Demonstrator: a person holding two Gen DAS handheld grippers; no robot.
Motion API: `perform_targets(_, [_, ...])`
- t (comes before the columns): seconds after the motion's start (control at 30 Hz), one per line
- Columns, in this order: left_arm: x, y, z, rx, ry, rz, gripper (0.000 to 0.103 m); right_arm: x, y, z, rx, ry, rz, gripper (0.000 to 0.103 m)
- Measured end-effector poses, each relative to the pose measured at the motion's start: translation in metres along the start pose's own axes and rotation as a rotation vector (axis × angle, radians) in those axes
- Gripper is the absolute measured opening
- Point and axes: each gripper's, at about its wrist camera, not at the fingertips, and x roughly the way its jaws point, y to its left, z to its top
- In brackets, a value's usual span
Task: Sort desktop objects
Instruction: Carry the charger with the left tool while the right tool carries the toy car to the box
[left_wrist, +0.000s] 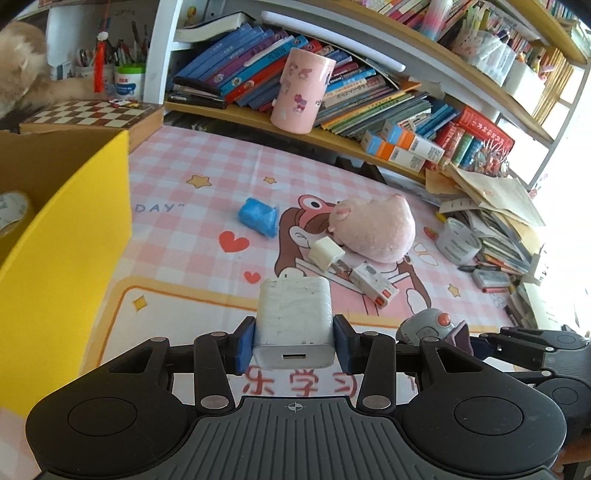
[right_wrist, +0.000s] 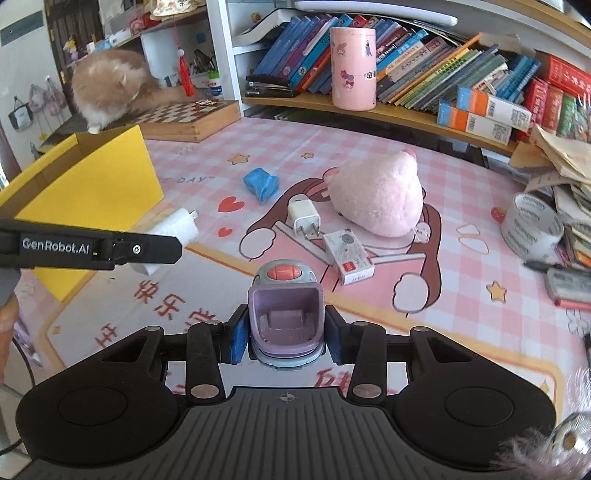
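— Chargers first: where is the big white one?

— Pinched between the blue pads (left_wrist: 246, 345) of the left gripper (left_wrist: 294, 345), lifted off the pink checked mat (left_wrist: 207, 162). The large white charger (left_wrist: 293, 321) has its port facing the camera. In the right wrist view the same gripper sits at nine o'clock, just in front of the yellow box (right_wrist: 92, 184).

— And the right gripper (right_wrist: 284, 338)?

— Its jaws are clamped on a small purple-and-grey toy with an orange button (right_wrist: 284, 317), held clear of the mat.

— What lies on the mat?

— From the right wrist view, a small white plug (right_wrist: 303, 218) at twelve o'clock from the toy, with a small printed carton (right_wrist: 348, 254) just beside it at about one o'clock. A pink plush (right_wrist: 380, 195) sits behind them, and a crumpled blue bundle (right_wrist: 261, 182) lies toward eleven o'clock. A roll of tape (right_wrist: 532, 229) stands at three o'clock by a stack of papers.

— Anything behind?

— A pink cup (right_wrist: 352, 68) on the bookshelf ledge at twelve, a chessboard (right_wrist: 184, 114) at ten, and a cat (right_wrist: 114, 85) beside it.
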Motion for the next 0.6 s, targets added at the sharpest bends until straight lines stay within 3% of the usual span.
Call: perform_targets(0.6, [-0.067, 0.029, -0.027, -0.024, -0.006, -0.128, 0.042, -0.029, 0.056, -0.017, 0.100, -0.015, -0.022, 0.038])
